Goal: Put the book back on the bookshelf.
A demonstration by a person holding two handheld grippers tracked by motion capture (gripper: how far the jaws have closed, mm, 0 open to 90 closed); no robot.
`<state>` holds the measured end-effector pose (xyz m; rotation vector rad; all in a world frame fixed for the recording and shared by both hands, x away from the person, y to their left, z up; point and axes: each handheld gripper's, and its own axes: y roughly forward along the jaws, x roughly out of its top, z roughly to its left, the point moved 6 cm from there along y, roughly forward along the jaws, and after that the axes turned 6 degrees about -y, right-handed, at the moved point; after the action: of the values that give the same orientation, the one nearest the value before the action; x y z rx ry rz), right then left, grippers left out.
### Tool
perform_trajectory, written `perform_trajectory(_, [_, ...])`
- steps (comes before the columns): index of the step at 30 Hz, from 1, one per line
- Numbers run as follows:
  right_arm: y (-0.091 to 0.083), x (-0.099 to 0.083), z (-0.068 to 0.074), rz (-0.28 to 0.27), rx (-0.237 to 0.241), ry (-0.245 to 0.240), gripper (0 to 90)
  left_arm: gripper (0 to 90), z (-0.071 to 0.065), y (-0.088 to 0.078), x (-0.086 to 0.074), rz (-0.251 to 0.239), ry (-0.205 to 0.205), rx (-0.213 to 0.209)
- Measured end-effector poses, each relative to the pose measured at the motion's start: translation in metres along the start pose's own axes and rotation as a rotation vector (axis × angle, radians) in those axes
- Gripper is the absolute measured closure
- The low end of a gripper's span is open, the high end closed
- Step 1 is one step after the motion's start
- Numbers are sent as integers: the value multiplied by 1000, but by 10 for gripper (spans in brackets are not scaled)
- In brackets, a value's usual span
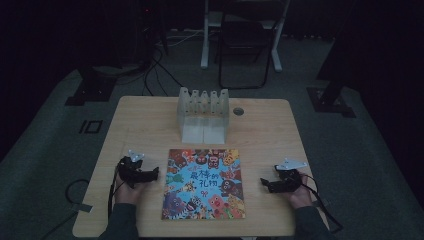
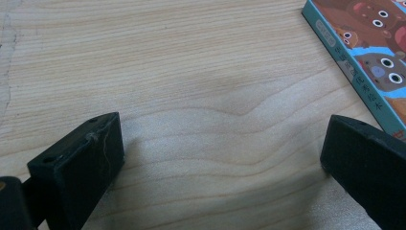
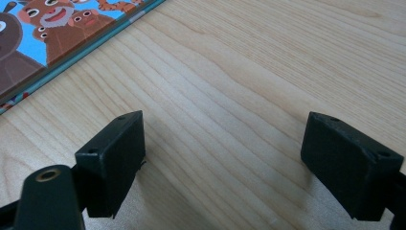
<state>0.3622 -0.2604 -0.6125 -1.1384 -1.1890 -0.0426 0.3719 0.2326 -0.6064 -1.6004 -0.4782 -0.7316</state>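
Picture book flat at surface centre, near edge. Left gripper and right gripper flank it, jaws spread, nothing between, likely staged for grasp. Slotted rack waits beyond.

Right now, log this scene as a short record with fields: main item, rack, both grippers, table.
main item: picture book, flat and closed, cover up, at the table's near middle
rack: clear slotted stand beyond the book, apart from it
left gripper: fingers open, nothing between them, beside the book's left edge
right gripper: fingers open, nothing between them, beside the book's right edge
table: light wood
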Motion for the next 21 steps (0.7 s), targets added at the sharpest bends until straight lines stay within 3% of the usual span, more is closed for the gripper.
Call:
perform_trajectory(15, [0, 0, 0, -2, 1, 0, 154, 12, 0, 0, 0, 1, -1, 2])
perform_trajectory(21, [-2, 1, 2, -6, -8, -8, 218, 12, 0, 0, 0, 1, -1, 2])
